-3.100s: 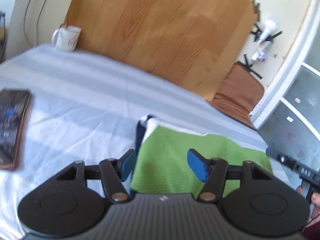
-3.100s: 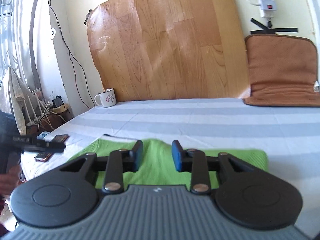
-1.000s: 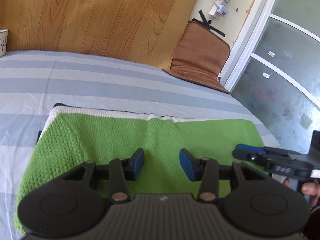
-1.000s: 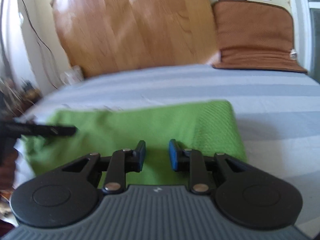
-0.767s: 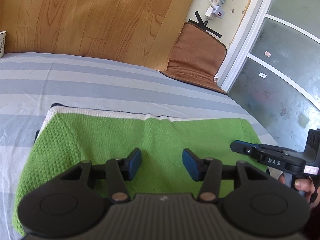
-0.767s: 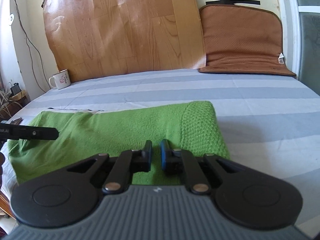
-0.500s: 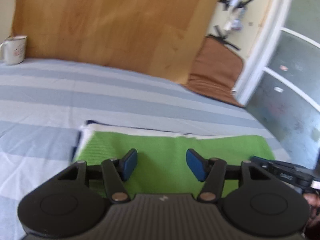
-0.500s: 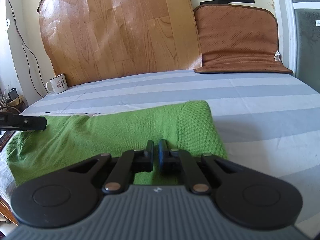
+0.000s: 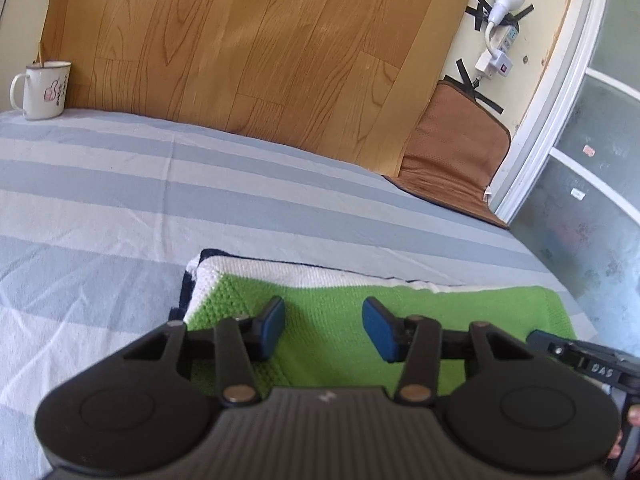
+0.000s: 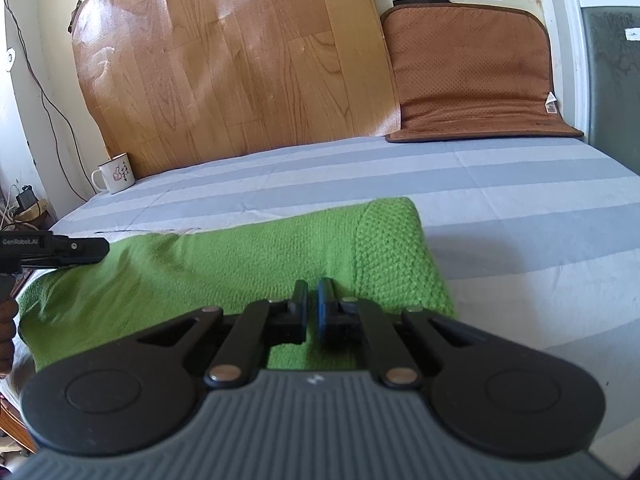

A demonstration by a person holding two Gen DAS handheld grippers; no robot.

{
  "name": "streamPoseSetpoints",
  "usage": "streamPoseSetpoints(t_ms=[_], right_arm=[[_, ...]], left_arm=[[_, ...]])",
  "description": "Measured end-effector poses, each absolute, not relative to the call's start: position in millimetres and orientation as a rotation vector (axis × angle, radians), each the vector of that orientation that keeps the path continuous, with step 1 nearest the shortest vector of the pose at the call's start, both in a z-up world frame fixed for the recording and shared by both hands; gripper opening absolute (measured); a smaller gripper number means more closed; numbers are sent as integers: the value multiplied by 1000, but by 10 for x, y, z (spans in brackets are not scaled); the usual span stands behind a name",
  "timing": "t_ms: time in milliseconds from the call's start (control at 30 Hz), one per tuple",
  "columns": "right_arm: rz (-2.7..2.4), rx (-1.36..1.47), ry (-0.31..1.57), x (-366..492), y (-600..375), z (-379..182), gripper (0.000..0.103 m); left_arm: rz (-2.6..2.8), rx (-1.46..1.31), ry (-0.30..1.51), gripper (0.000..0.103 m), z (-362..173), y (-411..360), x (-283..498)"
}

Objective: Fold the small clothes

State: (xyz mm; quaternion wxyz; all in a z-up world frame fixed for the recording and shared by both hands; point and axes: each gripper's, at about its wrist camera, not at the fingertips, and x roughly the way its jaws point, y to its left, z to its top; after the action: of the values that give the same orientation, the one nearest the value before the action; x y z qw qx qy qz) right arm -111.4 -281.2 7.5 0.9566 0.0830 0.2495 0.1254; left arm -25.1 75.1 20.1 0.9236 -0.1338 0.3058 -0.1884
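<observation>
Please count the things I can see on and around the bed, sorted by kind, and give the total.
Green knitted garment: 1
Enamel mug: 1
Brown cushion: 1
Wood-pattern sheet: 1
Tongs: 2, left tongs, right tongs
Total: 6

Striped sheet [image 9: 200, 184] lies open; mug [image 9: 42, 90] stands far off.

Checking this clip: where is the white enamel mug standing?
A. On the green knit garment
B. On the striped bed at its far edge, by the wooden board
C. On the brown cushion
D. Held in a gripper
B: the mug stands on the striped bed against the wooden board, well away from the green knit garment.
</observation>
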Motion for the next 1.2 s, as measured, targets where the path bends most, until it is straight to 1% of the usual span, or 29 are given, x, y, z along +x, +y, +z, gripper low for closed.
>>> streamPoseSetpoints(t_ms=[67,100,133,233,300,333,533,633,700,800,1000,1200], right_arm=[[249,170,511,-1116,-2805,88,6],[242,172,511,-1121,-2798,98,6],[235,171,509,-1136,-2784,112,6],[212,140,470,-1224,-2716,160,12],[190,101,426,-1297,-2661,210,21],[197,99,408,-1330,-2649,237,22],[271,89,344,-1386,-2534,329,23],[294,65,398,-1322,-2430,224,26],[288,26,483,-1244,-2348,90,29],[281,-1,464,-1299,-2306,23,32],[288,12,470,-1288,-2337,42,32],[288,32,455,-1350,-2350,76,33]], left_arm=[[-391,-293,615,52,238,790,-318],[-390,-292,601,56,262,800,-367],[-390,-287,583,57,288,801,-423],[-423,-268,546,59,331,785,-583],[-434,-252,544,59,305,773,-670],[-436,-246,549,59,280,767,-707],[-409,-227,565,62,139,769,-819],[-398,-241,575,62,75,802,-808],[-392,-221,568,62,69,774,-819],[-372,-156,548,63,44,684,-855],[-357,-88,534,70,32,567,-911],[-358,-90,556,71,81,581,-911]])
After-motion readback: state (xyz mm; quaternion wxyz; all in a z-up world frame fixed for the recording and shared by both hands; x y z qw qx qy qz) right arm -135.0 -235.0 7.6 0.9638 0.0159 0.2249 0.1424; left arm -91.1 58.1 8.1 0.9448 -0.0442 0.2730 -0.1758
